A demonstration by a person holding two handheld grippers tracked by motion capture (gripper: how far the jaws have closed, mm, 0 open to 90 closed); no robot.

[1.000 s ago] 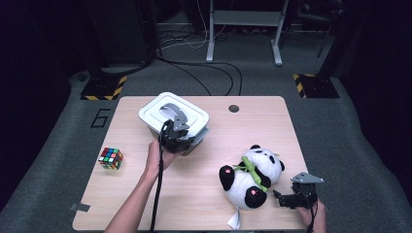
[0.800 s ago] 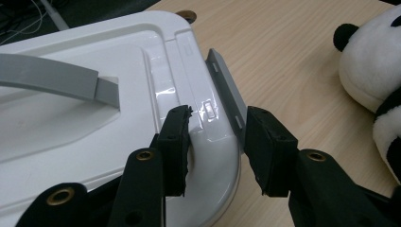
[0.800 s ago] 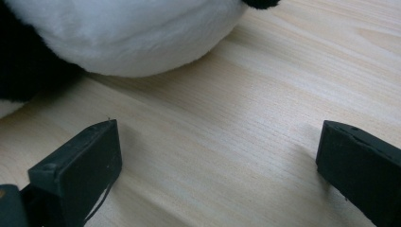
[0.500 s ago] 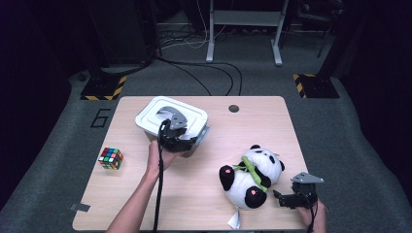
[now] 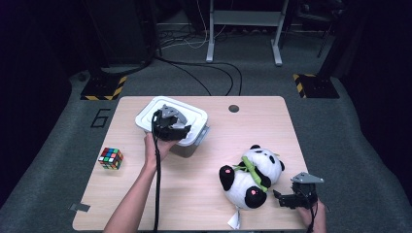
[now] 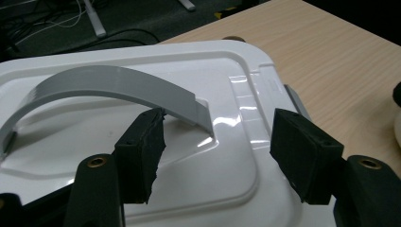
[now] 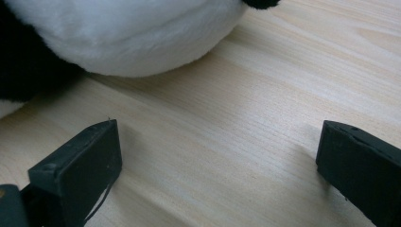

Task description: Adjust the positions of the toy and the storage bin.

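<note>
The box lid [image 6: 156,179] is glossy white plastic, the desk [image 7: 265,94] pale matt wood grain, the panda [image 5: 252,175] soft plush.

We are losing part of the white box [image 5: 192,118] beneath the left gripper [image 5: 171,127], while the frame edge is cropping the panda [image 7: 118,35].

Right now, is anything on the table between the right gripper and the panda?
No. In the right gripper view, bare wood runs from the open right gripper to the panda; the high view agrees.
</note>
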